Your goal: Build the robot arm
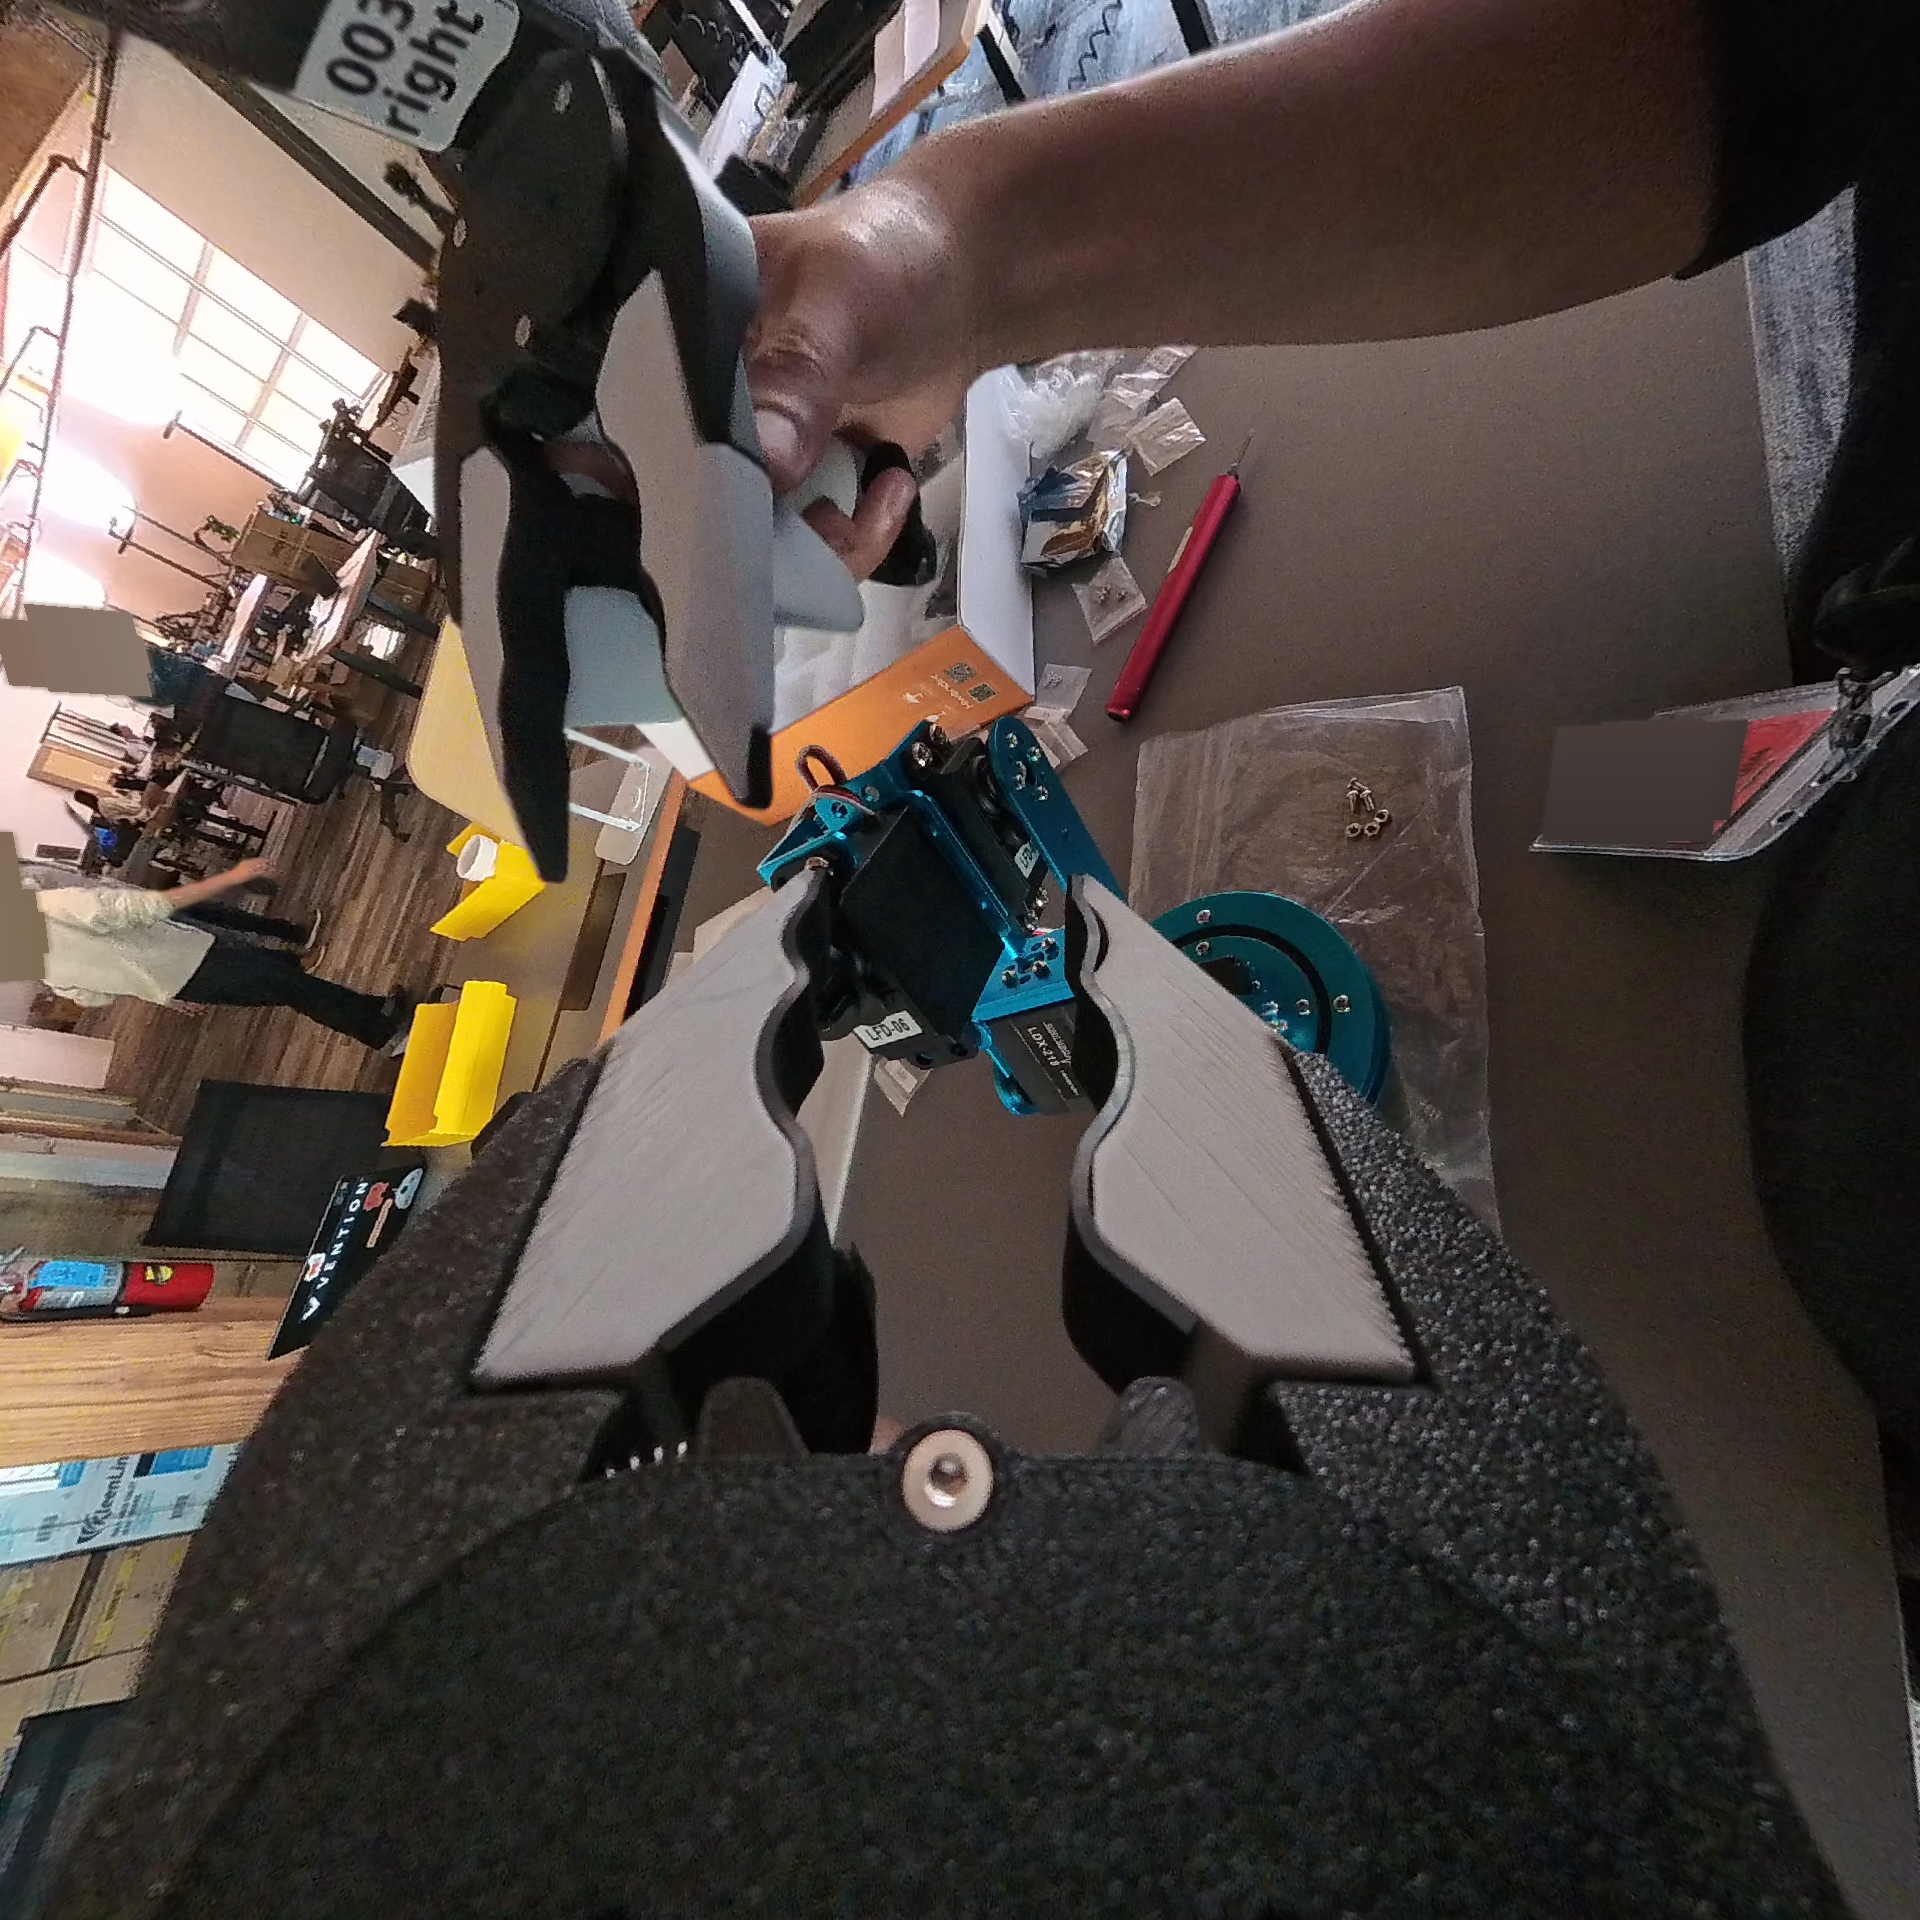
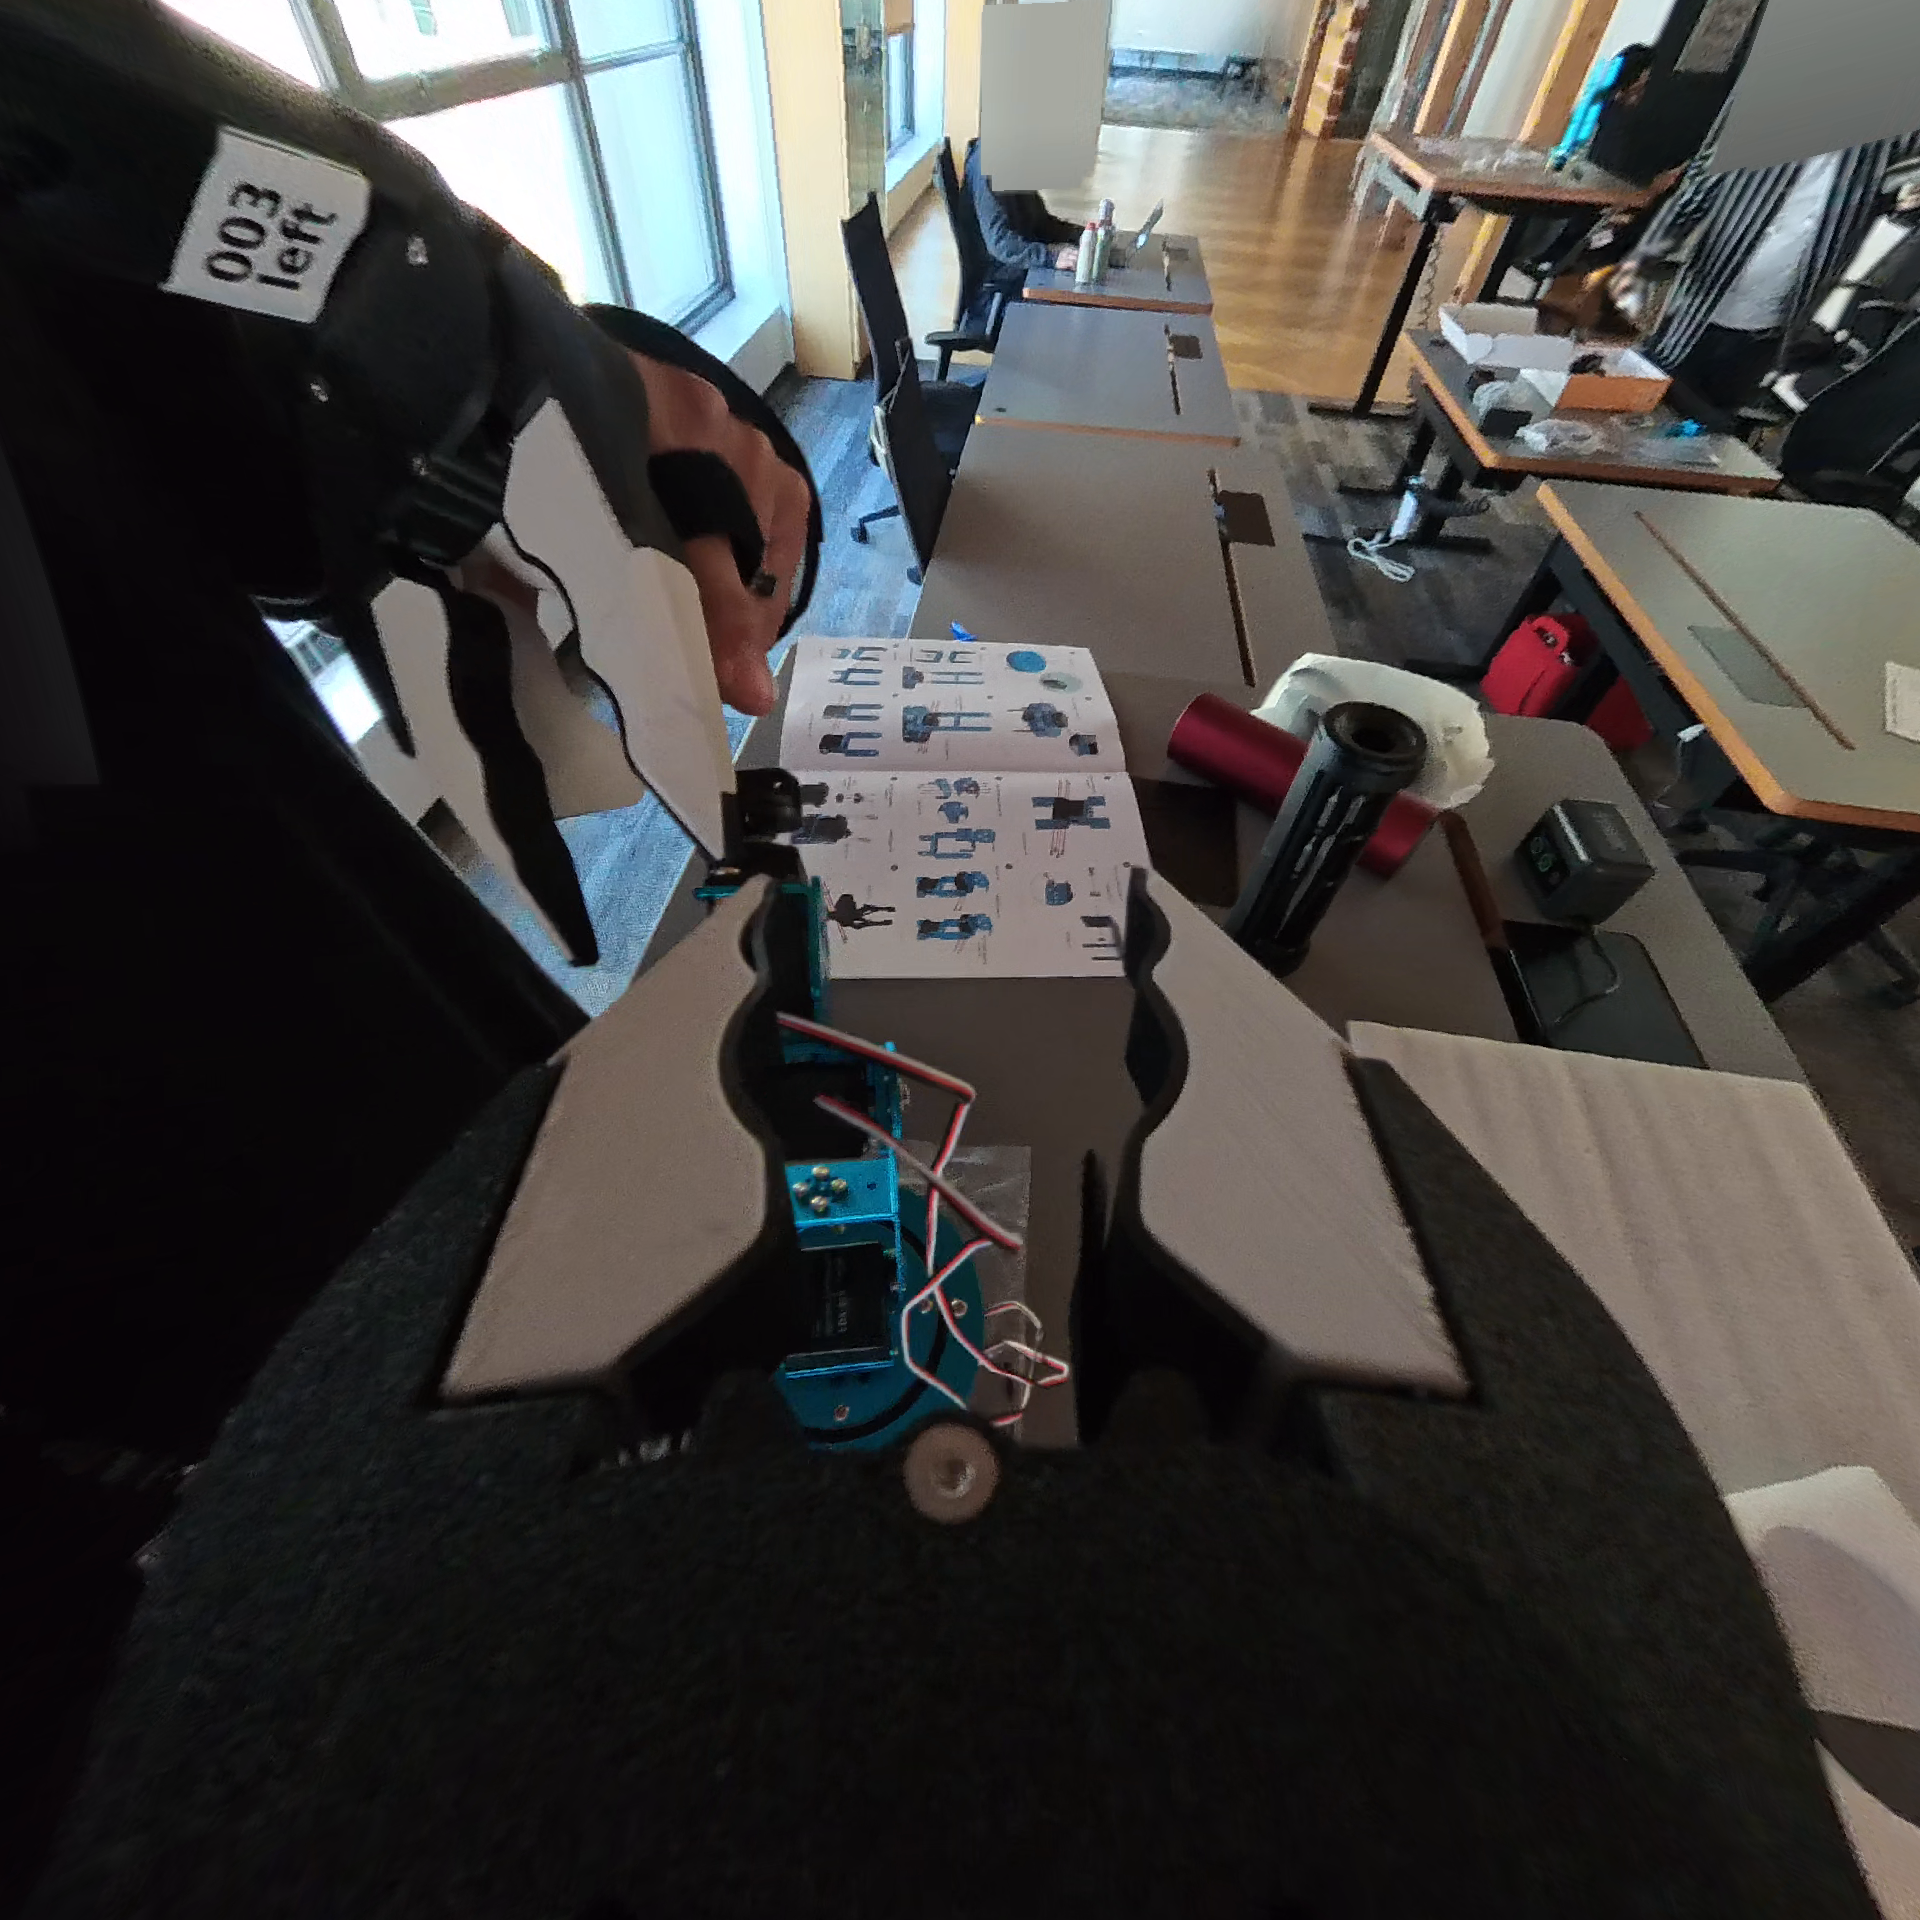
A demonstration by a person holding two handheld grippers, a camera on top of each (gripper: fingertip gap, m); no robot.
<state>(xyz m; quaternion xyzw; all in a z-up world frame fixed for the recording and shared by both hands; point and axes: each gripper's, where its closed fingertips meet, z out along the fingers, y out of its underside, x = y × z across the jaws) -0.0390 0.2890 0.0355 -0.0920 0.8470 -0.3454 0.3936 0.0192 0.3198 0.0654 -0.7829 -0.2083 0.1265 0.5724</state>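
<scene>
The small blue robot arm [image 1: 935,925] stands on the worktop [image 1: 1558,582] – its upper part is gripped by the left hand-held gripper [image 1: 940,904]. The right hand-held gripper [image 2: 945,904] is held wide open, empty, beside it – steadiness is advised.

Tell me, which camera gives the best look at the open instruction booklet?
The right wrist view: the instruction booklet lies open on the table beyond the right gripper, both pages showing. The left wrist view does not show it.
</scene>
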